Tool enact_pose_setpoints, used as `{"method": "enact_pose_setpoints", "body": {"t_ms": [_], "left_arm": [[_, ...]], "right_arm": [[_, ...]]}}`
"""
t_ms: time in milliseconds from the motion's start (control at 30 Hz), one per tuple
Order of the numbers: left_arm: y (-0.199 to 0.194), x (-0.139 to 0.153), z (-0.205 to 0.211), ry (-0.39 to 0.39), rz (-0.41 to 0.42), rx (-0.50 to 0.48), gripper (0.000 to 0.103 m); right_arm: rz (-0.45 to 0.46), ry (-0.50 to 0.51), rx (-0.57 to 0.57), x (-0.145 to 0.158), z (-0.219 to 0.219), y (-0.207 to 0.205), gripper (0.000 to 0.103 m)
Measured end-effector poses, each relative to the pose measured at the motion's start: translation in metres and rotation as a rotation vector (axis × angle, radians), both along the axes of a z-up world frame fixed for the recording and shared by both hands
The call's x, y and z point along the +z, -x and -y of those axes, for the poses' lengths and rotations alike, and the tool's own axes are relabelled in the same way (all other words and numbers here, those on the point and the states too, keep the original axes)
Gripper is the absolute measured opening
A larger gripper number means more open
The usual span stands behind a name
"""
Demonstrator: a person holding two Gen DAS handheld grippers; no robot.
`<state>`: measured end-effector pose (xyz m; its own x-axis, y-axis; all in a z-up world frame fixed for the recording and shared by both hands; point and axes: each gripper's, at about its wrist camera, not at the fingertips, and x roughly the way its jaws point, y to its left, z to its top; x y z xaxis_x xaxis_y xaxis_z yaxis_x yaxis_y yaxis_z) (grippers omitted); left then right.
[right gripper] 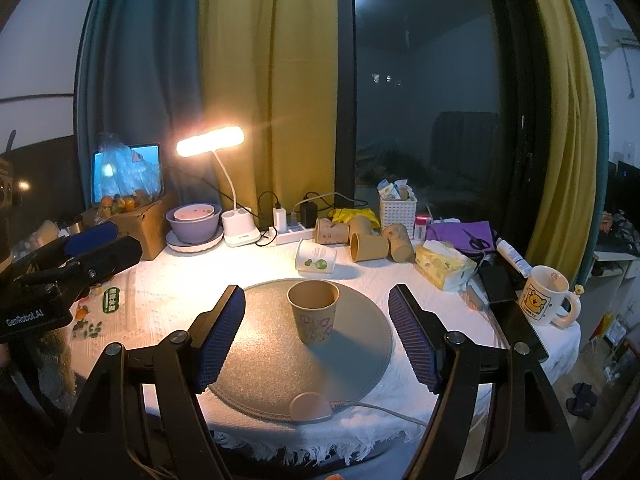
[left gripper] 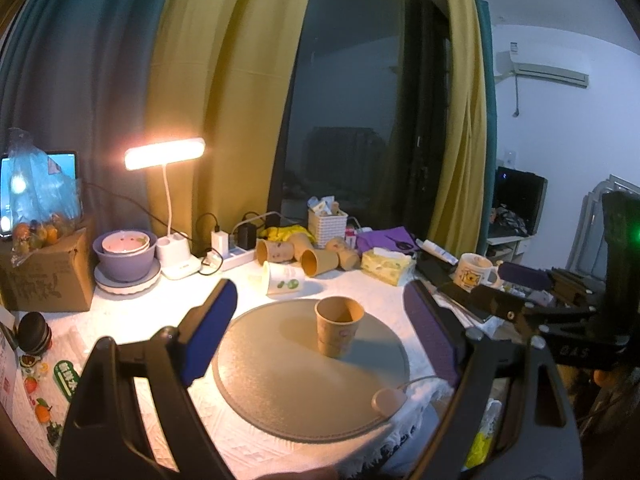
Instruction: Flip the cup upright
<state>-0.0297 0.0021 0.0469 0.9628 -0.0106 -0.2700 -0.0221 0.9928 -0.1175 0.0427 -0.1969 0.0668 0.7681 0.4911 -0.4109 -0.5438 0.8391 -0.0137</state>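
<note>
A brown paper cup (left gripper: 339,326) stands upright, mouth up, on a round grey mat (left gripper: 280,384). It also shows in the right wrist view (right gripper: 313,311) on the same mat (right gripper: 272,356). My left gripper (left gripper: 324,308) is open and empty, its blue pads wide apart, held back from the cup. My right gripper (right gripper: 316,320) is open and empty, its pads on either side of the cup without touching it. The right gripper also shows at the right edge of the left wrist view (left gripper: 516,276).
Several paper cups (left gripper: 298,256) lie on their sides at the back, with a white printed cup (left gripper: 282,278). A lit desk lamp (left gripper: 165,154), purple bowls (left gripper: 125,254), power strip (left gripper: 234,254), tissue box (left gripper: 386,266) and bear mug (right gripper: 544,296) crowd the table. A cabled puck (right gripper: 311,406) sits on the mat's near edge.
</note>
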Motion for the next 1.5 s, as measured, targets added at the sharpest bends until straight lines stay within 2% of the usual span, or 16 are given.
{"method": "enact_pose_setpoints", "body": {"t_ms": [1500], "left_arm": [[0.0016, -0.0003, 0.0011, -0.006, 0.004, -0.011, 0.086]], "right_arm": [[-0.005, 0.003, -0.002, -0.0031, -0.0008, 0.0005, 0.077]]}}
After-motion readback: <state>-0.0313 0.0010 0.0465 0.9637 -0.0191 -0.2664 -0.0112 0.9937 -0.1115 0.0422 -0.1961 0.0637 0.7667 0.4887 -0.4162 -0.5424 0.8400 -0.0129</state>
